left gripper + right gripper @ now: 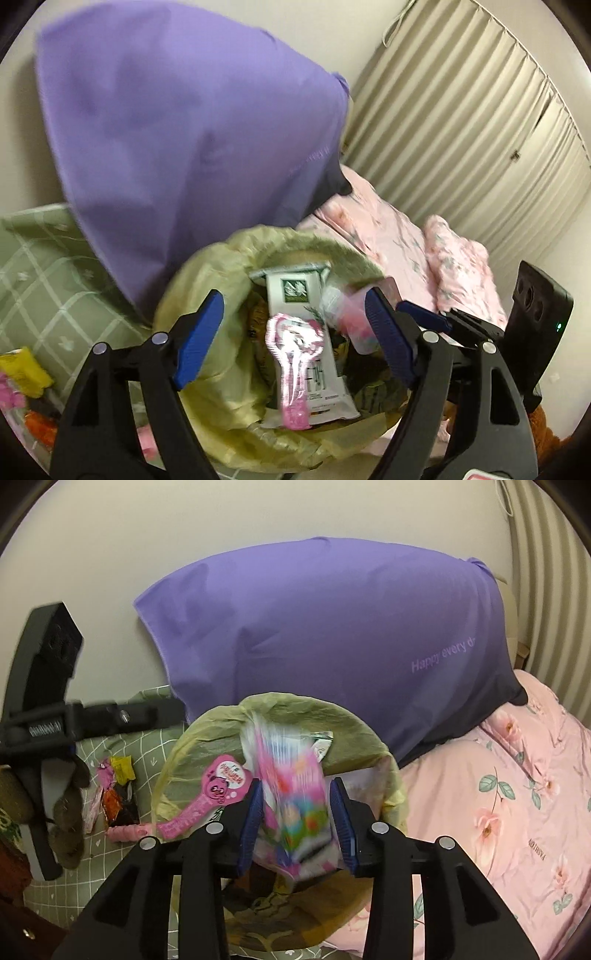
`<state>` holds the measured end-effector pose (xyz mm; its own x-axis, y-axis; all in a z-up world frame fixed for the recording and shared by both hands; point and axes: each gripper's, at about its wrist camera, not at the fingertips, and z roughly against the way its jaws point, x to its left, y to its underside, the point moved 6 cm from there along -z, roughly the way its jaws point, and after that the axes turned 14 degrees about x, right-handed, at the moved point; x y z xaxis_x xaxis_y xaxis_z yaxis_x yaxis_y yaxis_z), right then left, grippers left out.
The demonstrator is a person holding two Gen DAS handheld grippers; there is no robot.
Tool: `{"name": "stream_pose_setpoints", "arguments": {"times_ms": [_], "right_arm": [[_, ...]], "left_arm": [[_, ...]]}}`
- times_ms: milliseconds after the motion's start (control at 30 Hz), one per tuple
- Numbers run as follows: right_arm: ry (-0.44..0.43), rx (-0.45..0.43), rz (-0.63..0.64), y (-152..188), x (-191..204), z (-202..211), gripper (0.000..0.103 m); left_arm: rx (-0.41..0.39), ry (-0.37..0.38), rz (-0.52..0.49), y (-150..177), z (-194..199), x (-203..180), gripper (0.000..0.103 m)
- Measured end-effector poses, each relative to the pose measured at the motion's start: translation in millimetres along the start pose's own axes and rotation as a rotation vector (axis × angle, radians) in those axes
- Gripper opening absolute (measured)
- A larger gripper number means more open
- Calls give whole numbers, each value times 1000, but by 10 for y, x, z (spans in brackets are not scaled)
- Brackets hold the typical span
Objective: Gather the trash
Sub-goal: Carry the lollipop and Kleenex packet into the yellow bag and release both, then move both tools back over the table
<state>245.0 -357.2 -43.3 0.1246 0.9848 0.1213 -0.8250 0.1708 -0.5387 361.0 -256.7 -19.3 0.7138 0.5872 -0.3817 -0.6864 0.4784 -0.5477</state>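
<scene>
A bin lined with a yellow-green bag (207,295) (207,746) stands on the bed. Inside lie a white and green wrapper (295,295) and a pink lollipop-shaped pack (291,347) (221,779). My left gripper (291,328) is open and empty over the bin's mouth. My right gripper (295,819) is open over the bin; a blurred colourful pink packet (291,794) hangs between its blue pads, seemingly loose. The same packet shows blurred near the right gripper's pads in the left wrist view (351,314).
A purple pillow (332,635) leans on the wall behind the bin. Loose wrappers (118,797) lie on the green checked sheet (44,266) left of the bin. A pink floral quilt (498,794) lies to the right. Curtains (461,129) hang behind.
</scene>
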Motion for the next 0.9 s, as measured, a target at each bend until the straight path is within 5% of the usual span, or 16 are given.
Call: {"name": "stream_pose_setpoints", "arguments": {"times_ms": [433, 600, 700, 900], "right_arm": [[-59, -66, 80, -112, 502, 148, 37], [-129, -74, 138, -191, 875, 110, 38], [-195, -71, 183, -216, 1124, 71, 59], [-272, -14, 275, -146, 1567, -85, 60]], "left_arm": [[-107, -256, 21, 526, 723, 317, 75], [-171, -359, 124, 891, 1090, 835, 75], [-166, -425, 236, 1194, 1272, 1286, 75], [-157, -463, 465, 1839, 1489, 1957, 75]]}}
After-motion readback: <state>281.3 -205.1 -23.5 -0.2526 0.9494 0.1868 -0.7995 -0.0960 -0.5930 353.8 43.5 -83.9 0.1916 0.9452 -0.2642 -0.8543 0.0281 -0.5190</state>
